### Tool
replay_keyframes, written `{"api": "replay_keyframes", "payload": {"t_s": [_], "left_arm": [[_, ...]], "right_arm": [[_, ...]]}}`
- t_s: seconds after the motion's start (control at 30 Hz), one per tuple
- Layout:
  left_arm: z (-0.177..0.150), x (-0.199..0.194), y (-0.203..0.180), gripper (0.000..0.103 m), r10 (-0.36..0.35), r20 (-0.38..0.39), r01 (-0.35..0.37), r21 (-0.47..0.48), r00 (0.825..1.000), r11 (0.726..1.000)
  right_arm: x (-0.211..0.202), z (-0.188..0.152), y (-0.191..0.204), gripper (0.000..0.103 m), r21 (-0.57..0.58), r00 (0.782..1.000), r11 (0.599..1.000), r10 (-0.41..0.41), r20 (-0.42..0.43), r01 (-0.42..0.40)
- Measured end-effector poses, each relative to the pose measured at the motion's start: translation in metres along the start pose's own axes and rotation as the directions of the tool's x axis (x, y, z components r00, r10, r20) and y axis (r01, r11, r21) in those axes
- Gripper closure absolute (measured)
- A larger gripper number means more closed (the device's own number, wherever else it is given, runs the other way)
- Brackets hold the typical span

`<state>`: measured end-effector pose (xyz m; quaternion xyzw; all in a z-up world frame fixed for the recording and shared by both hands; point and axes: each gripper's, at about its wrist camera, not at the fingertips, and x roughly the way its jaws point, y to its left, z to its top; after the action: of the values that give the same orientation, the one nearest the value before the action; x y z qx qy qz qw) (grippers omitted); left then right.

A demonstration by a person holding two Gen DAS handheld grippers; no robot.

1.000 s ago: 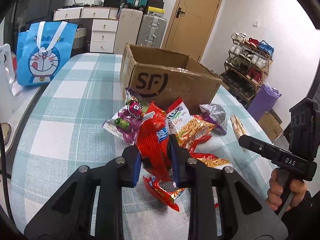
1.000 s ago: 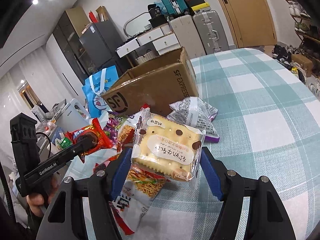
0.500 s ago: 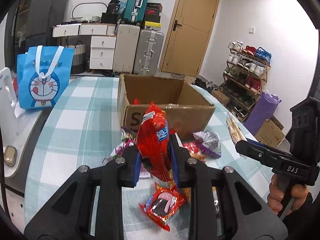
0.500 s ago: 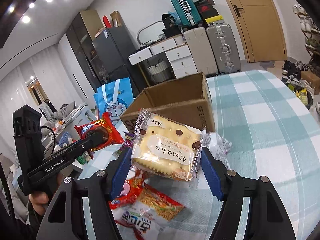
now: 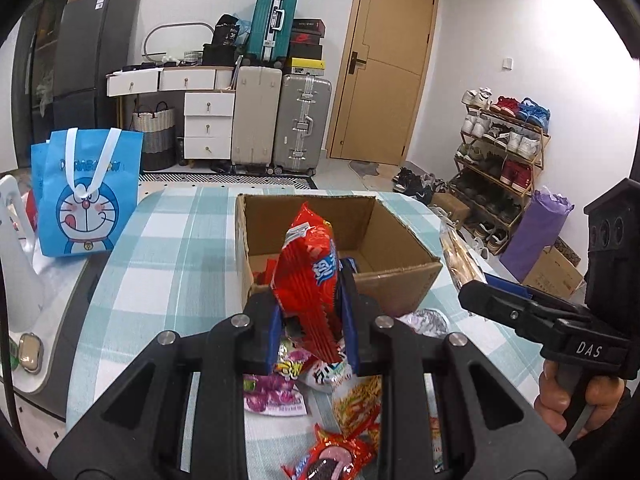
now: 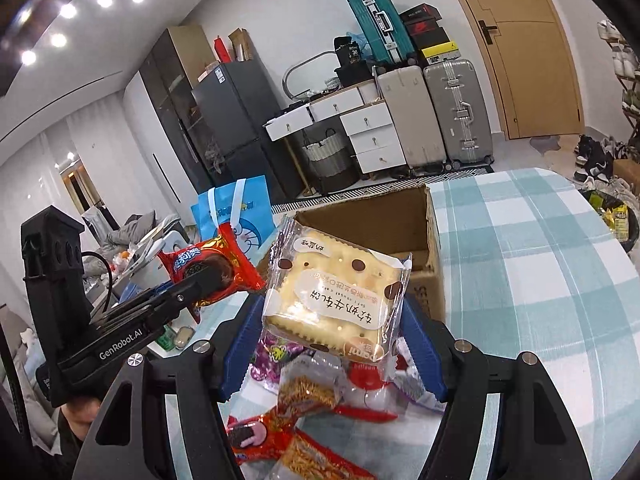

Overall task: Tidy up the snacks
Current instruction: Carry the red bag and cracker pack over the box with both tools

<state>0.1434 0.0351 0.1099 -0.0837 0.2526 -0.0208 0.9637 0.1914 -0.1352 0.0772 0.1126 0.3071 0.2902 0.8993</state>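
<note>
My left gripper (image 5: 310, 312) is shut on a red snack packet (image 5: 310, 276) and holds it up in front of the open cardboard box (image 5: 400, 276). The packet also shows in the right wrist view (image 6: 212, 266). My right gripper (image 6: 332, 340) is shut on a clear-wrapped cracker pack (image 6: 336, 292), raised above the snack pile and in front of the box (image 6: 434, 236). In the left wrist view the right gripper (image 5: 480, 292) is at the right, beside the box. Several snack packets (image 5: 352, 396) lie on the checked tablecloth below both grippers.
A blue Doraemon bag (image 5: 86, 196) stands at the table's left edge. The checked table (image 6: 540, 280) stretches right of the box. Suitcases (image 5: 280, 120), drawers and a shoe rack (image 5: 500, 160) stand beyond the table. Some items lie inside the box (image 5: 268, 270).
Both grippers have risen with their packets, away from the pile and toward the box. The box's open inside has come into view.
</note>
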Motion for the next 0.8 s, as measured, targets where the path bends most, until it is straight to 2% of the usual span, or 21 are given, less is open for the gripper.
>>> {"api": "replay_keyframes", "payload": {"t_s": [0.5,0.8], "left_arm": [[0.039,0.058,0.008,0.081,0.065,-0.016,-0.065,0.000,0.998,0.998],[0.042,0.098,0.012,0.081,0.081,-0.055,-0.081,0.005,0.995,0.997]], "right_arm": [[0.041,0.034,-0.012,0.034,0.046,1.000,0.999,0.016,-0.015,-0.015],[0.063,0.043,-0.021,0.033,0.063,1.000,0.998,0.002,-0.028,0.000]]}}
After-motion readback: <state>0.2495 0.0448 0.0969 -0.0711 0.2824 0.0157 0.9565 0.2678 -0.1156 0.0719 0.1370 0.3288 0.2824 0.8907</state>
